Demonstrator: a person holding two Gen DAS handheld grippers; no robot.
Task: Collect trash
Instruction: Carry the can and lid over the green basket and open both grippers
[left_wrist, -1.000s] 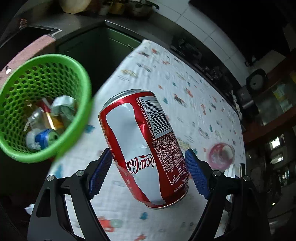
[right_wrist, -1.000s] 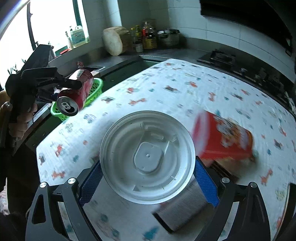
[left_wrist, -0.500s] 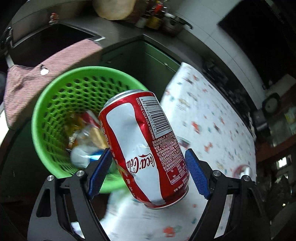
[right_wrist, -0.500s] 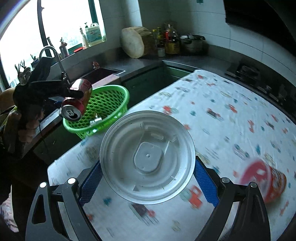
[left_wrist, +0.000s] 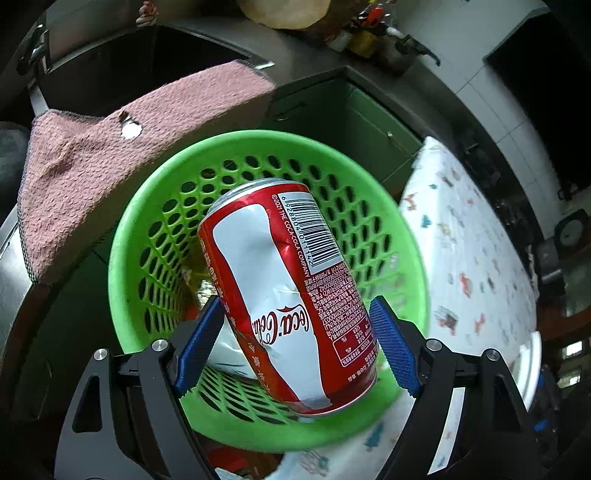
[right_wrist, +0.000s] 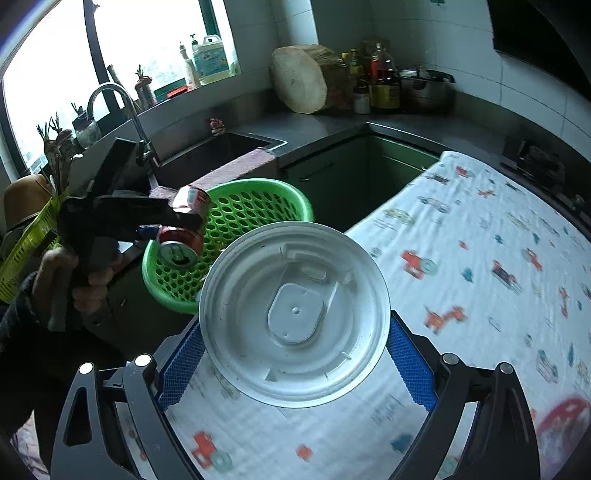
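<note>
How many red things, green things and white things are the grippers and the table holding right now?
Red: 1, the Coca-Cola can in the left gripper.
Green: 1, the basket.
White: 1, the round lid in the right gripper.
Total: 3.

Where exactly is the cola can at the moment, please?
The cola can is clamped in the left gripper, hanging over the green basket at the table's edge near the sink; the right wrist view shows it left of the white lid.

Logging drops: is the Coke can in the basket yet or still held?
Still held. The left tool grips the Coke can between its blue pads, above the green basket, not released.
</note>
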